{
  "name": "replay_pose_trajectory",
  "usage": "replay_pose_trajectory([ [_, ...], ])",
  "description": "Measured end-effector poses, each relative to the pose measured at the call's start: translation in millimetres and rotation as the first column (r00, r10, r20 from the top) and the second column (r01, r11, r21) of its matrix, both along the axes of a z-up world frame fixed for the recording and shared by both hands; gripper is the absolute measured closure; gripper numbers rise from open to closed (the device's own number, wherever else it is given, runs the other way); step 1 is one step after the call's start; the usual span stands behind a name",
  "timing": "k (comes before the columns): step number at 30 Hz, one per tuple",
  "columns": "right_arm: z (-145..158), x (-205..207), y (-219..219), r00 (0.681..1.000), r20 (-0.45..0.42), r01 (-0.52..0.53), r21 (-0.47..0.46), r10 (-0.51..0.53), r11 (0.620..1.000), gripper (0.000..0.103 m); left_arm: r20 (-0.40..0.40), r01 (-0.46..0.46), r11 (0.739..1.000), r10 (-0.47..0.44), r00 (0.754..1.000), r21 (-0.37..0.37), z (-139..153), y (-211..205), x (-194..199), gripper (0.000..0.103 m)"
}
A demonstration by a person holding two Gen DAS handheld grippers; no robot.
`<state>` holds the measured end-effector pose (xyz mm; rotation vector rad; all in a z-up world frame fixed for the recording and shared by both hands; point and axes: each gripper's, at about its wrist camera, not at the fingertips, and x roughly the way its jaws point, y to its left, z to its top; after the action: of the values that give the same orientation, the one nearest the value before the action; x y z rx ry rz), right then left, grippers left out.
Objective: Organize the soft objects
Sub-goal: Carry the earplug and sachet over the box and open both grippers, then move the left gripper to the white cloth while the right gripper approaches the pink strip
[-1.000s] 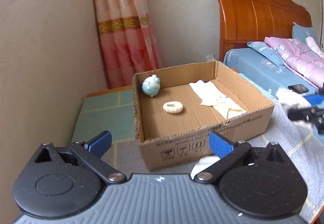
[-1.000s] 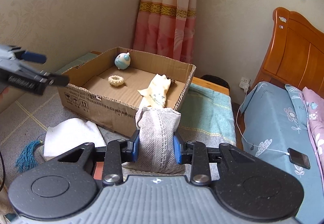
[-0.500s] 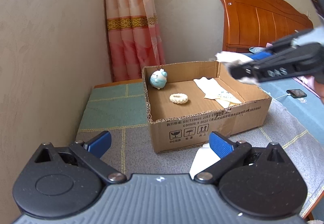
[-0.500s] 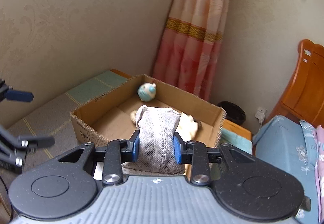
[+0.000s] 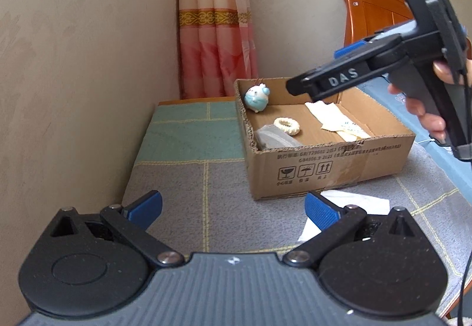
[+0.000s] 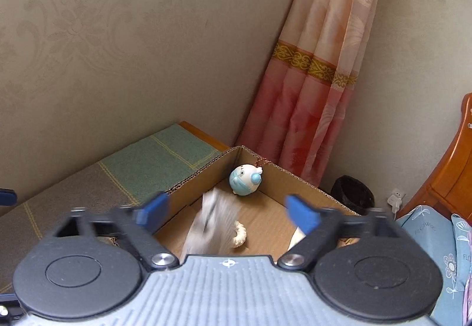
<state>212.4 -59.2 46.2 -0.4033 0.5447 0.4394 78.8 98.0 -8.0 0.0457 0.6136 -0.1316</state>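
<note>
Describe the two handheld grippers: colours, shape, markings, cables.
Both alike. The left gripper and right gripper have black linkage arms on round black housings, a ribbed grey centre plate, and blue textured pads. Seen from the left wrist view, the right one has a black pistol handle, raised letters "DAS" on a finger, and a thin black cable.

The cardboard box (image 5: 324, 160) is plain brown with black printed symbols on its near wall. Inside the box, a pale blue and white round toy (image 5: 256, 97) sits in the far corner, with a cream ring (image 5: 286, 126), a grey knitted cloth (image 5: 273, 138), seemingly ribbed, and a pale yellow cloth (image 5: 339, 122). Behind the box hangs a pink-and-peach curtain (image 5: 215, 31) with a gold patterned band.
</note>
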Motion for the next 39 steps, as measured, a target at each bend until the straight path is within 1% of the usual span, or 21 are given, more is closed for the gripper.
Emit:
replay_pose_trajectory([
  [5, -3, -13, -8, 0.999, -0.027, 0.022, -0.004, -0.022, 1.0, 0.002, -0.012, 0.003, 1.0, -0.003, 1.0, 0.01, -3, 3, 0, 0.001],
  [9, -4, -28, -21, 0.996, -0.047, 0.072, 0.001, -0.072, 0.997, 0.001, -0.019, 0.022, 1.0, -0.023, 1.0, -0.003, -5, 3, 1, 0.001],
  [13, -7, -46, -36, 0.989, -0.069, 0.134, 0.01, -0.133, 0.991, 0.0, -0.024, 0.046, 0.999, -0.046, 0.999, 0.01, -6, -1, -1, 0.001],
  [20, -19, -76, -73, 0.961, -0.131, 0.248, 0.014, -0.244, 0.969, 0.0, -0.031, 0.079, 0.997, -0.078, 0.996, 0.022, -8, -6, -2, 0.001],
  [22, -26, -83, -83, 0.949, -0.163, 0.274, 0.007, -0.27, 0.962, 0.0, -0.034, 0.084, 0.996, -0.084, 0.996, 0.027, -8, -7, -3, 0.001],
  [25, -41, -91, -95, 0.929, -0.215, 0.302, -0.033, -0.302, 0.953, 0.0, -0.034, 0.087, 0.996, -0.086, 0.996, 0.034, -8, -10, -4, 0.001],
  [30, -73, -99, -104, 0.896, -0.317, 0.309, -0.063, -0.312, 0.949, 0.0, -0.033, 0.082, 0.996, -0.08, 0.996, 0.043, -8, -16, -5, 0.001],
  [34, -91, -93, -97, 0.889, -0.35, 0.295, -0.053, -0.294, 0.954, 0.0, -0.036, 0.081, 0.995, -0.079, 0.996, 0.05, -8, -21, -6, 0.001],
  [39, -108, -84, -92, 0.874, -0.368, 0.321, -0.052, -0.317, 0.946, 0.0, -0.048, 0.081, 0.994, -0.078, 0.996, 0.07, -10, -27, -7, 0.001],
])
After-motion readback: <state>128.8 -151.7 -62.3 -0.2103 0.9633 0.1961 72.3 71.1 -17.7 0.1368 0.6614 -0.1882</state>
